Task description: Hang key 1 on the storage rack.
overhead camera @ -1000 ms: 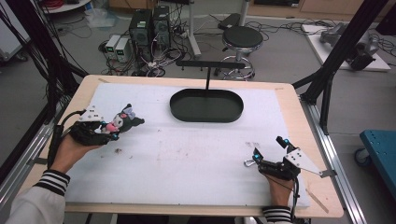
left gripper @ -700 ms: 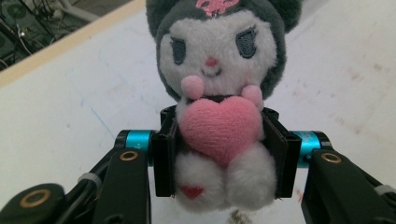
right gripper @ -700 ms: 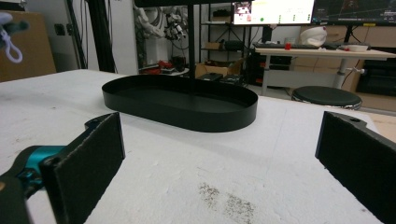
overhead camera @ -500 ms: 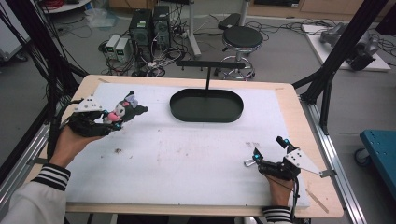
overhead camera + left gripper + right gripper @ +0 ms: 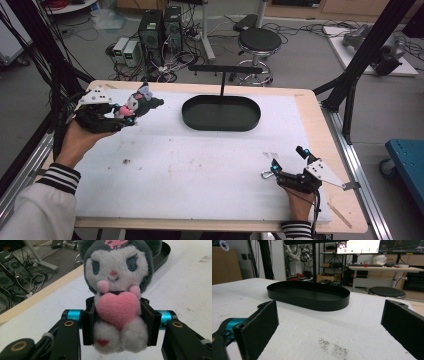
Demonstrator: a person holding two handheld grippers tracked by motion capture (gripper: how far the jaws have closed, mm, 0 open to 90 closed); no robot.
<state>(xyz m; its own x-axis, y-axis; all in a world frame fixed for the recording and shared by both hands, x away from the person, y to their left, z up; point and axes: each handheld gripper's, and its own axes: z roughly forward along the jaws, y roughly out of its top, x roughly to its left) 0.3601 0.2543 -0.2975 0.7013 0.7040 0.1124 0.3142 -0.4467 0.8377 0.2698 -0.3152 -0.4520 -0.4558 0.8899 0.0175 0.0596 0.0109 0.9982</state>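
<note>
A small plush doll (image 5: 138, 102) with a dark grey hood, white face and pink heart (image 5: 118, 307) is held above the table's far left. My left gripper (image 5: 125, 114) is shut on the doll's body, its pads (image 5: 88, 325) pressing both sides. A black oval tray (image 5: 221, 113) with an upright T-shaped stand lies at the table's far middle, and its wall (image 5: 312, 303) is straight ahead in the right gripper view. My right gripper (image 5: 289, 162) rests near the front right of the table, open, with nothing between its pads (image 5: 262, 322).
The white foam board (image 5: 200, 165) covers the wooden table (image 5: 327, 145). Small dark specks (image 5: 332, 346) mark the board in front of the right gripper. Beyond the far edge are a black stool (image 5: 259, 41), computer boxes (image 5: 160, 27) and cables on the floor.
My left gripper has lifted the plush doll and carried it up and toward the right, closer to the tray. The right gripper has stayed still.
</note>
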